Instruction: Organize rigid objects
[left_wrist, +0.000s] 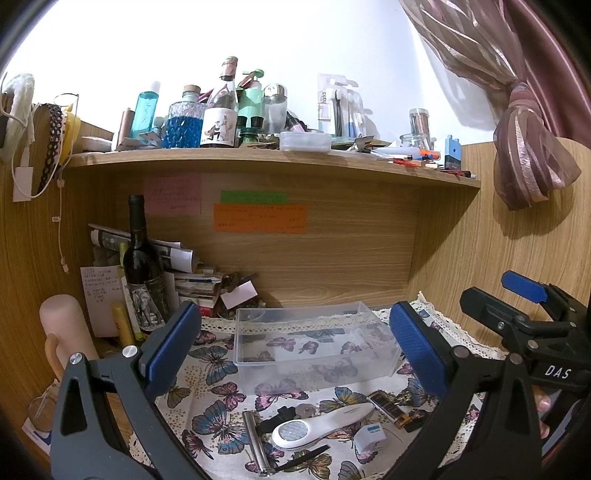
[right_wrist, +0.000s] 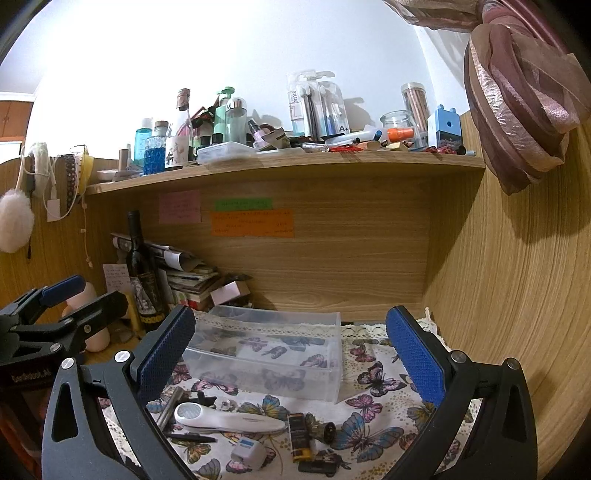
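wood-grain panels wall in my workspace, with a cluttered shelf (left_wrist: 273, 162) overhead and a butterfly-print cloth (left_wrist: 218, 373) spread over the table. a clear plastic box (left_wrist: 314, 343) stands on the cloth toward the back, nothing inside it that i can see. in front of it lies the loose pile: a white handheld device (left_wrist: 321, 424) with a round mesh face, a silver metal bar (left_wrist: 255, 443) just to its left, a thin black stick (left_wrist: 303, 458) crossing below it, a small white cube (left_wrist: 371, 437) with a blue label near its right end, and a dark rectangular piece with a yellow end (right_wrist: 301, 437) beside the device's handle. in the right wrist view a short black cylinder (right_wrist: 325, 432) sits just beside that piece.

i hold my left gripper (left_wrist: 295, 354) above the near edge of the cloth, jaws wide apart, gripping nothing, the box framed between them. my right gripper (right_wrist: 291, 358) hovers likewise, jaws spread and empty, just to the right of the left one.

a dark wine bottle (left_wrist: 142, 266) stands upright at the back left beside a stack of papers (left_wrist: 192, 280), and coloured sticky notes (left_wrist: 260, 218) cling to the back panel.
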